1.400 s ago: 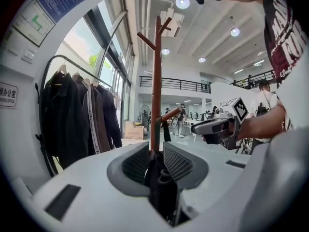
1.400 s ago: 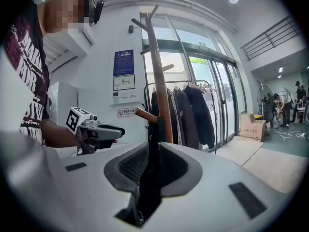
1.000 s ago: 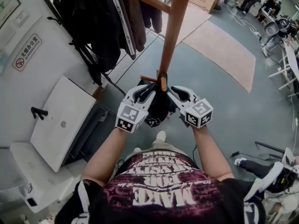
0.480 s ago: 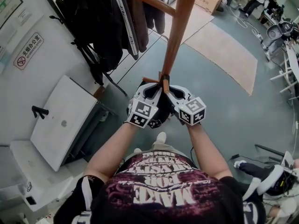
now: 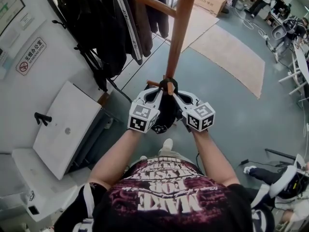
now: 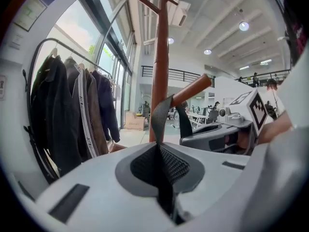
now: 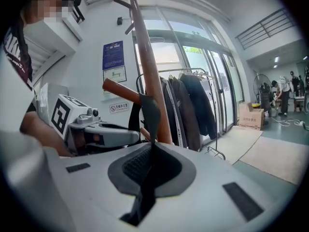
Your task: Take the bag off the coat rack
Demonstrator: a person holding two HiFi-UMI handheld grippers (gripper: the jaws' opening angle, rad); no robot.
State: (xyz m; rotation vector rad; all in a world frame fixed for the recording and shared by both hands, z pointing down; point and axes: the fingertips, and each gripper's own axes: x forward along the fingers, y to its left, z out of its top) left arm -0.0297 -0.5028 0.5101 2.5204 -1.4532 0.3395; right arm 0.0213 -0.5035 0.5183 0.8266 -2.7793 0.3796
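**Ana:** Between the left claw's (image 6: 160, 158) jaws, what was there?

**Ben:** The bag's strap (image 6: 161, 115), pinched flat. That claw was closed on it. From the jaws the strap ran up and looped over the peg (image 6: 193, 88) just above and ahead.

**Ana:** And the bag (image 5: 166, 112) itself?

**Ben:** It hung between the two claws and below them, close against the pole of the coat rack (image 5: 176, 37). It was not off yet.

**Ana:** The right claw (image 7: 150, 161)?

**Ben:** Its jaws had just been closing. They were clamped on the same strap, on the side away from the left claw, with the peg just above and beyond its tips.

**Ana:** So how far along was it?

**Ben:** By my reading, both sides were gripped and that part was done. What remained was lifting the loop up past the peg's tip and carrying the bag clear of the rack.
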